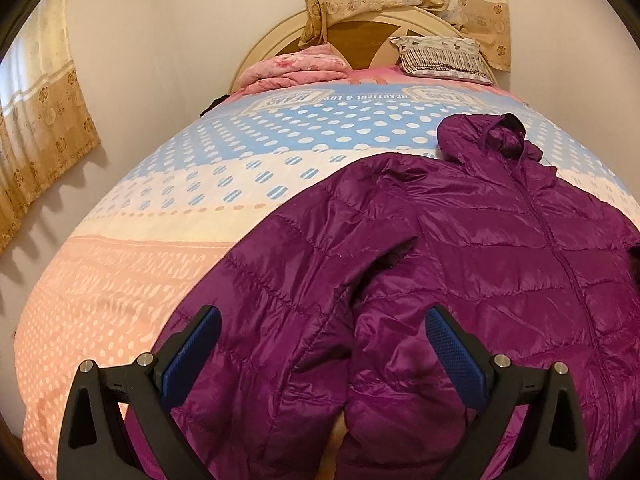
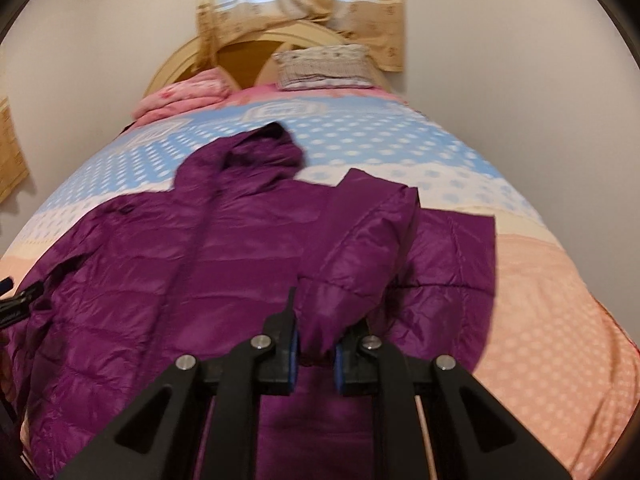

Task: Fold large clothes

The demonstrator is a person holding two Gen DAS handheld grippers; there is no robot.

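A purple hooded puffer jacket (image 1: 460,248) lies front up on the bed, hood toward the headboard. My left gripper (image 1: 324,320) is open just above the jacket's left sleeve (image 1: 280,288), near its lower end, holding nothing. In the right wrist view the jacket (image 2: 168,280) spreads to the left. My right gripper (image 2: 316,344) is shut on the jacket's right sleeve (image 2: 360,256), which is lifted off the bed and runs up from the jaws. The left gripper's tip (image 2: 16,300) shows at the left edge.
The bed (image 1: 120,280) has a pink, cream and blue dotted cover. A folded pink quilt (image 1: 296,68) and a pillow (image 1: 440,56) lie by the headboard. Walls and curtains close in on the left and behind.
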